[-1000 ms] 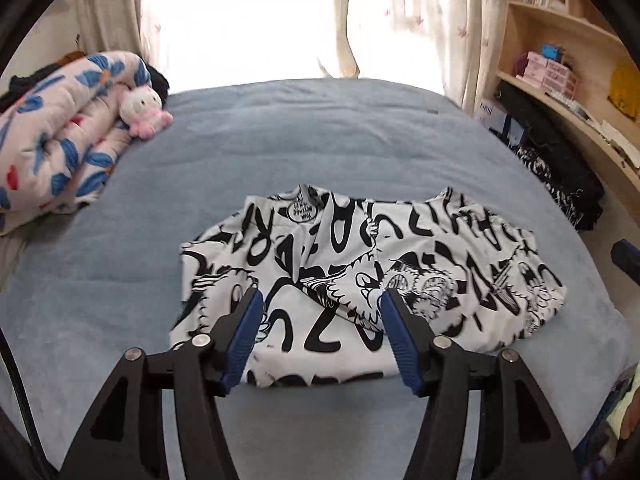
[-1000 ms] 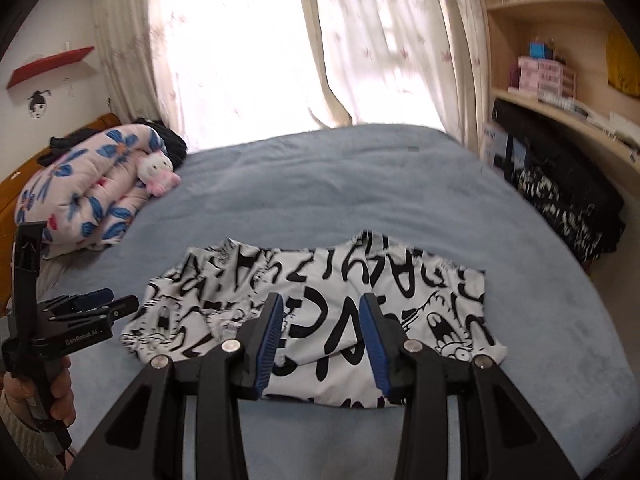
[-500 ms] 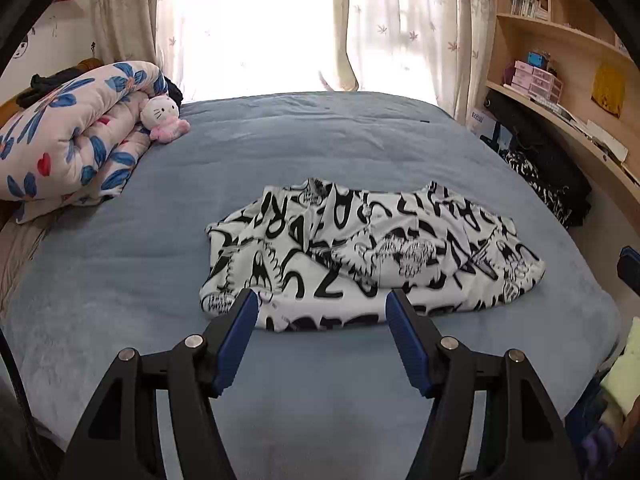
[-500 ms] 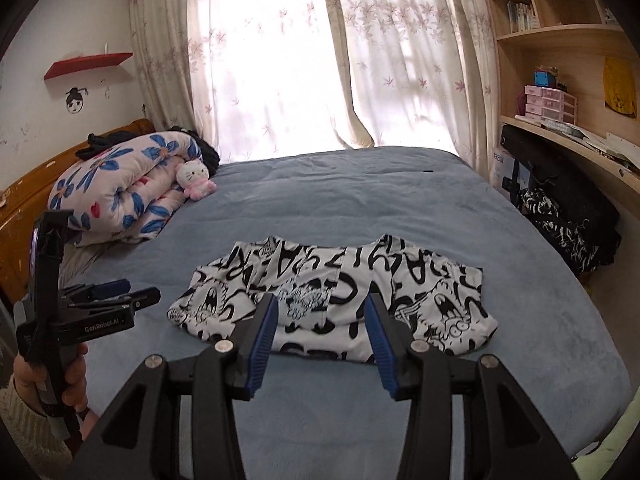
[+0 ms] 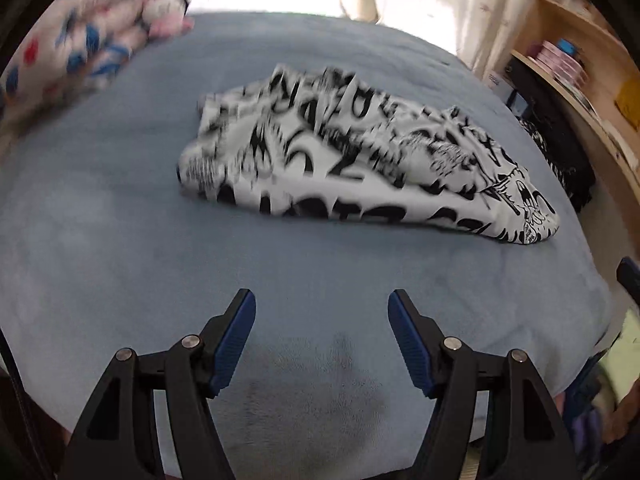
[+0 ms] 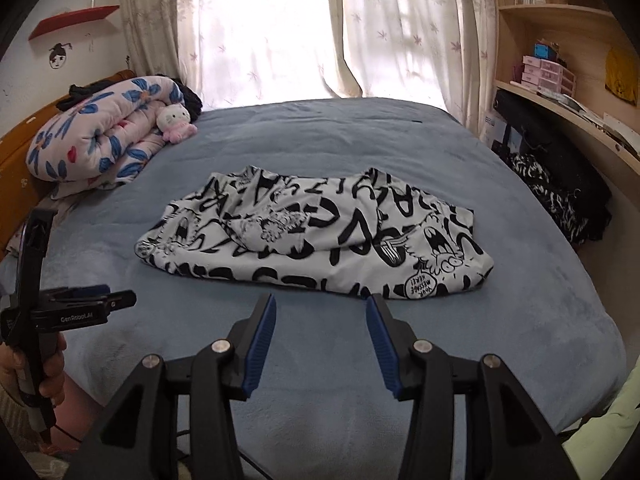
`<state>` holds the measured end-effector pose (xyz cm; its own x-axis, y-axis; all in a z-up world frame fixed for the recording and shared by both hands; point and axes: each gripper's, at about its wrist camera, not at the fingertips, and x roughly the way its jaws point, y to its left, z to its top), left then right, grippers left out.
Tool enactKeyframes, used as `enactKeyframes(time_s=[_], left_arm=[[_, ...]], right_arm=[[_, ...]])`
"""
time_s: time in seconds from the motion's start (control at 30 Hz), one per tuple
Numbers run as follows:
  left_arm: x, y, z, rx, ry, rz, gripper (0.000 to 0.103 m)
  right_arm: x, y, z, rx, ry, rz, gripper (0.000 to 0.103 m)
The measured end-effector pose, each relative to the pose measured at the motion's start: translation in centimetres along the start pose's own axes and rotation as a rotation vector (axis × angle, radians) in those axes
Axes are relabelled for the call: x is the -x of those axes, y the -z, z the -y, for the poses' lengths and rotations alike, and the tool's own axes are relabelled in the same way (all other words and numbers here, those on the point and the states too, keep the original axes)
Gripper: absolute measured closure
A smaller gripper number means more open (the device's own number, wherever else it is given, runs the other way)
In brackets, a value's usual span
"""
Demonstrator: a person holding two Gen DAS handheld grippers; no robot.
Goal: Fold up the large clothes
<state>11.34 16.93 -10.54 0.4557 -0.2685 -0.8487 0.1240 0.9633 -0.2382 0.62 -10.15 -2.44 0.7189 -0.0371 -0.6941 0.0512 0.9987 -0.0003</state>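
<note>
A white garment with black graffiti print (image 5: 360, 160) lies folded in a wide bundle on the blue bed (image 5: 120, 240); it also shows in the right wrist view (image 6: 320, 236). My left gripper (image 5: 322, 304) is open and empty, held over bare bed short of the garment's near edge. My right gripper (image 6: 320, 308) is open and empty, just short of the garment's near hem. The left gripper also shows at the far left of the right wrist view (image 6: 120, 300), held in a hand.
A rolled floral quilt (image 6: 104, 136) and a pink plush toy (image 6: 174, 122) lie at the bed's far left. Shelves (image 6: 560, 80) and a heap of dark clothes (image 6: 560, 192) stand along the right. Curtains (image 6: 280, 32) hang behind the bed.
Both grippers have drawn back from the garment toward the bed's near edge. The left wrist view has swung and is blurred. The garment lies where it was.
</note>
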Motion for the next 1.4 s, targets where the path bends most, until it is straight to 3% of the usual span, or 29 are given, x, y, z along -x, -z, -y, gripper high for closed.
enactKeyframes(time_s=[0.37,0.83,0.9,0.97,1.0,1.07,1.2,1.33,1.4], left_arm=[[-8.8,-2.8,-4.4,0.263,0.206,0.004,0.036],[-18.1,-10.8,-8.5,0.487,0.295,0.073,0.036],[-18.4,-11.8,-8.5,0.490,0.284,0.101,0.040],[-18.3,-12.4,-8.3,0.481,0.246,0.135,0.074],[-18.1,-12.6,-8.2,0.473,0.242,0.152,0.078],[-17.4,-12.8,-7.8,0.462,0.228,0.188,0.087],[-14.5,-13.5,-4.5,0.308,0.107,0.300,0.093],[-11.2,-14.5,-0.2,0.159,0.054,0.414,0.094],[-9.9,-14.8,1.6,0.098,0.061,0.447,0.094]], right_arm=[[-6.0,-1.3,-1.1,-0.003,-0.050,0.019,0.056],[-15.3,-5.3,-3.0,0.013,-0.103,-0.025,0.056],[-16.7,-6.4,-3.4,0.023,-0.098,-0.022,0.056],[-18.1,-7.9,-3.9,0.043,-0.069,0.002,0.056],[-18.6,-8.5,-4.1,0.053,-0.056,0.011,0.056],[-20.1,-9.8,-4.7,0.074,-0.030,0.031,0.067],[-24.5,-11.0,-5.5,0.121,0.025,0.018,0.079],[-30.1,-8.1,-4.5,0.070,-0.050,-0.165,0.092],[-30.1,-6.7,-4.1,0.059,-0.066,-0.132,0.092]])
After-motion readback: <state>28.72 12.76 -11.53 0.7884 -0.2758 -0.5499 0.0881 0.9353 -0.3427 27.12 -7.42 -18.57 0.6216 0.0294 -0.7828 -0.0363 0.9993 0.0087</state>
